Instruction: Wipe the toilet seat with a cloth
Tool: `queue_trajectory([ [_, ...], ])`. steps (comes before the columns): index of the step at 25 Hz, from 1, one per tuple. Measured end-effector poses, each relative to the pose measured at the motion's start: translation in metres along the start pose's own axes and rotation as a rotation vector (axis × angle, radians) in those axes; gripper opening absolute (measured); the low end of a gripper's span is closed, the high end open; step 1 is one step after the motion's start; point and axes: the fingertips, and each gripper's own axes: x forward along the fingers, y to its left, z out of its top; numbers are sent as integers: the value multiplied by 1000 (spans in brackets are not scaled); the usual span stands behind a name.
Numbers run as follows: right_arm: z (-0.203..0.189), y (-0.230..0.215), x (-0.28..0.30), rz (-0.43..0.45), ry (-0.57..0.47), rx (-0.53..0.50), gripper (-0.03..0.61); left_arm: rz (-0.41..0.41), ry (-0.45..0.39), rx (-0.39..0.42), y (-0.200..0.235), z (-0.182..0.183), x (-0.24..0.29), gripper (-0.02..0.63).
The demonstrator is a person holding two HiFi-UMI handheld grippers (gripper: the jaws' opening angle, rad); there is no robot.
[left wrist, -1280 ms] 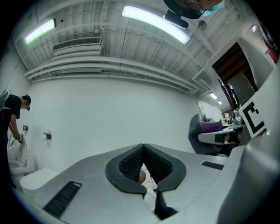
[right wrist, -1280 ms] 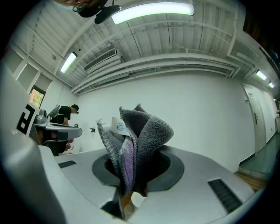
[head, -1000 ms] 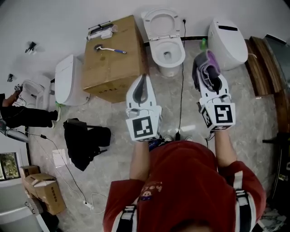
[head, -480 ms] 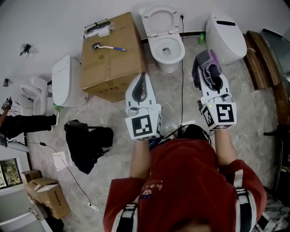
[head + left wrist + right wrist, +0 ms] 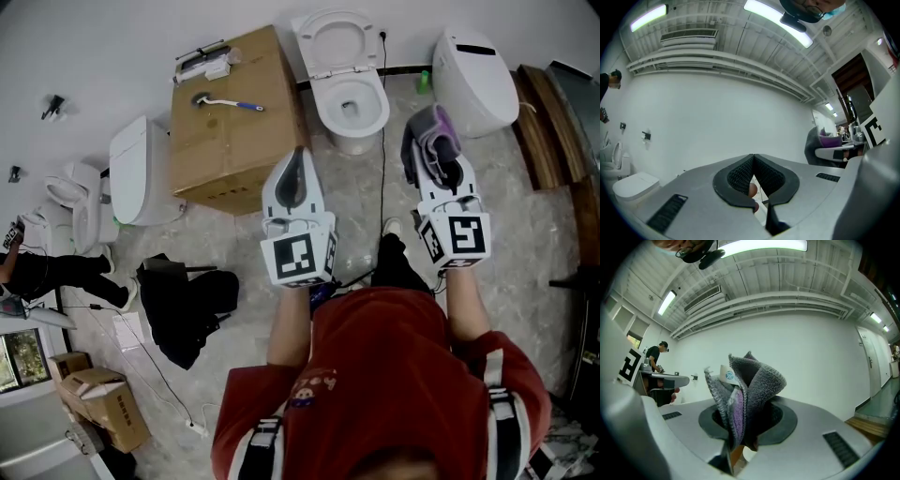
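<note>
The right gripper is pinching a gray and purple cloth, which is sticking up out of its jaws. The left gripper is pressed shut and is holding nothing. Both are pointing toward the white toilet and are not touching it. Its toilet seat is standing up against the wall, and the bowl is open. A big cardboard box is sitting just beside the toilet, with a blue-handled brush lying on top. A black cord is running down the floor between the two grippers.
</note>
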Motion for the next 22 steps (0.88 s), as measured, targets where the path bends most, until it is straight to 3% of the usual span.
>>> queue_trajectory([
  [9,-8,-88,88,-9,-13,20,86,69,-8,43,-11,4,120,14],
  [15,-16,-155,147,0,-11,35,86,52,6,64,-43,-2,215,14],
  [22,-26,-209,193,8,-3,46,86,41,16,85,-70,-9,284,14],
])
